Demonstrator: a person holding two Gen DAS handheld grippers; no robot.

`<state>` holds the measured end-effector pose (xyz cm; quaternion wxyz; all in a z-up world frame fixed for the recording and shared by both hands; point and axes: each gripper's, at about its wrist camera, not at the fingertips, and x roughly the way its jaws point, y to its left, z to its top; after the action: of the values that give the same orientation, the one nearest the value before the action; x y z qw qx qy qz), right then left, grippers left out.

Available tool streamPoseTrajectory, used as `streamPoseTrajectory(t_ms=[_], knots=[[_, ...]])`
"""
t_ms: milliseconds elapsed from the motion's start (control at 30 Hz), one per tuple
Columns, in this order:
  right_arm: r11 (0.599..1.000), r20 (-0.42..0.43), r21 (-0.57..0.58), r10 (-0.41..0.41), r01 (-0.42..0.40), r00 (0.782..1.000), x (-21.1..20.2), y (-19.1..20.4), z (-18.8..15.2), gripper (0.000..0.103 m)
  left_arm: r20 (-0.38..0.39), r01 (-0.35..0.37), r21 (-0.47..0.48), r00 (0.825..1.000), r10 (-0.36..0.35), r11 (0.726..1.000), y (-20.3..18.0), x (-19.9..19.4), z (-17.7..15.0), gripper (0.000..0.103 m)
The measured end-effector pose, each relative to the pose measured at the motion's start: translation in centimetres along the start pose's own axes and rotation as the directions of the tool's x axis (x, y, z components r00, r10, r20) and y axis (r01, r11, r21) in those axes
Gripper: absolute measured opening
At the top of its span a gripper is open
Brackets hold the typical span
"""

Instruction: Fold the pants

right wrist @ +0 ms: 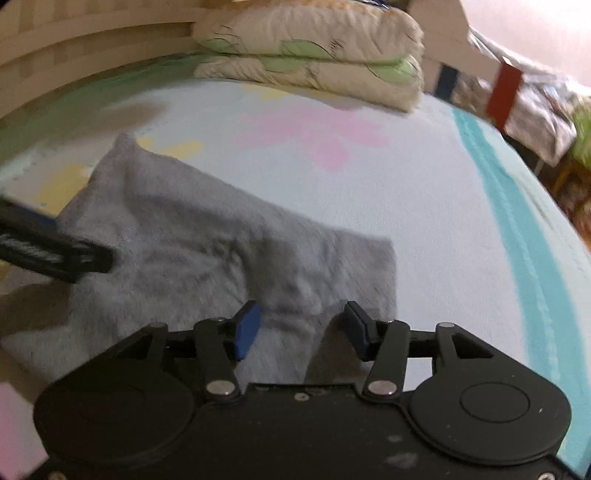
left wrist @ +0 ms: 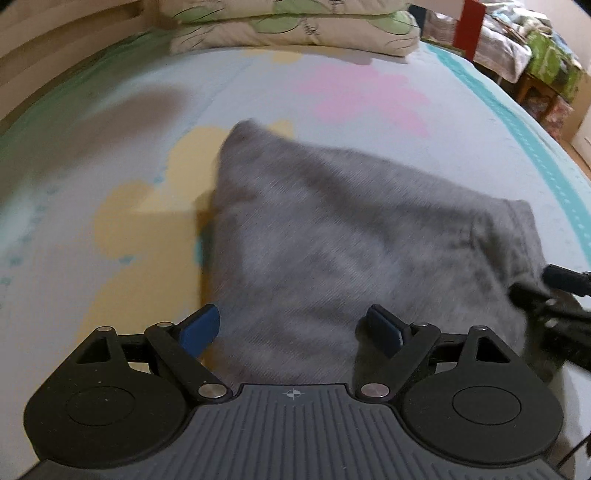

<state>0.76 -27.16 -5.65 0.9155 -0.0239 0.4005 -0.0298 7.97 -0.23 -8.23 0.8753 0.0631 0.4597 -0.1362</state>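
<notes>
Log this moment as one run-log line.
pants: grey, folded, on bed sheet | left gripper: open, empty | right gripper: open, over pants, nothing gripped | pillows: behind

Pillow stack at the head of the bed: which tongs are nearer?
Neither clearly. Left tongs and right tongs both hover open over the grey pants, with bare sheet between them and the pillow stack.

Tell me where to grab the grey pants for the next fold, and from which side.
Probably grip the grey pants at the two near corners of the bundle, coming from the near edge, one gripper each. They lie flat on the bedsheet, tapering to a far point. Left gripper and right gripper are both open above that edge.
</notes>
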Motion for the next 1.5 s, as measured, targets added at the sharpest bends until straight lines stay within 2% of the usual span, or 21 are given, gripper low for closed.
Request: streamPoseTrajectory(t_ms=[67, 167, 267, 433, 567, 900, 1133, 1233, 1300, 1333, 1367, 1400, 1433, 1467, 1500], knots=[[0.998, -0.014, 0.062, 0.014, -0.014, 1.000, -0.4, -1.0, -0.3, 0.058, -0.009, 0.015, -0.035, 1.000, -0.015, 0.999, 1.0, -0.2, -0.6, 0.089], [0.996, -0.029, 0.093, 0.004, -0.002, 1.000, -0.5, -1.7, -0.4, 0.063, -0.044, 0.061, -0.132, 0.997, -0.067, 0.989, 2.4, 0.1, -0.6, 0.090], [0.988, -0.049, 0.156, 0.019, -0.011, 0.999, -0.2, -2.7, -0.5, 0.067, -0.065, 0.057, -0.125, 0.996, -0.065, 0.991, 2.3, 0.4, -0.1, 0.092], [0.944, -0.080, 0.321, 0.108, -0.077, 0.991, 0.9, -5.4, -0.7, 0.071, -0.081, 0.052, -0.108, 0.995, -0.061, 0.993, 2.0, 1.2, 0.6, 0.098], [0.941, -0.097, 0.322, 0.144, -0.106, 0.985, 1.4, -6.3, -0.5, 0.073, -0.078, 0.048, -0.096, 0.995, -0.056, 0.994, 1.8, 1.5, 0.6, 0.102], [0.919, -0.110, 0.349, 0.234, -0.183, 0.966, 2.5, -7.1, 0.1, 0.077, -0.058, 0.051, -0.069, 0.997, -0.055, 0.996, 1.5, 1.9, 0.8, 0.103], [0.901, -0.095, 0.356, 0.299, -0.248, 0.949, 3.2, -7.6, 0.4, 0.080, -0.052, 0.074, -0.063, 0.996, -0.077, 0.995, 1.6, 2.3, 1.3, 0.103], [0.892, -0.077, 0.350, 0.330, -0.285, 0.941, 3.4, -7.9, 0.4, 0.080, -0.028, 0.107, -0.062, 0.994, -0.109, 0.992, 2.0, 2.4, 1.2, 0.102], [0.879, -0.064, 0.357, 0.362, -0.318, 0.930, 3.6, -8.2, 0.4, 0.078, -0.006, 0.133, -0.066, 0.991, -0.134, 0.989, 2.1, 2.4, 1.1, 0.093], [0.869, -0.054, 0.364, 0.379, -0.335, 0.924, 3.7, -8.5, 0.4, 0.076, 0.012, 0.153, -0.063, 0.988, -0.152, 0.986, 2.1, 2.2, 1.1, 0.075], [0.861, -0.046, 0.374, 0.389, -0.345, 0.920, 3.7, -8.6, 0.3, 0.068, 0.024, 0.176, -0.066, 0.984, -0.175, 0.982, 2.1, 2.0, 1.1, 0.053], [0.852, -0.039, 0.384, 0.400, -0.356, 0.916, 3.7, -8.8, 0.3, 0.031, 0.029, 0.192, -0.078, 0.981, -0.190, 0.978, 2.1, 1.8, 1.2, 0.045], [0.828, -0.027, 0.409, 0.431, -0.383, 0.902, 3.7, -9.1, 0.2, 0.020, 0.039, 0.184, -0.091, 0.983, -0.181, 0.979, 2.2, 1.5, 1.1, 0.034], [0.808, -0.007, 0.437, 0.442, -0.394, 0.897, 3.6, -9.3, 0.2, 0.018, 0.047, 0.180, -0.091, 0.983, -0.176, 0.979, 2.3, 1.2, 1.1, 0.025], [0.816, 0.002, 0.423, 0.433, -0.393, 0.901, 3.3, -9.0, 0.3, 0.017, 0.065, 0.178, -0.089, 0.983, -0.172, 0.980, 2.4, 0.8, 1.0, 0.022]])
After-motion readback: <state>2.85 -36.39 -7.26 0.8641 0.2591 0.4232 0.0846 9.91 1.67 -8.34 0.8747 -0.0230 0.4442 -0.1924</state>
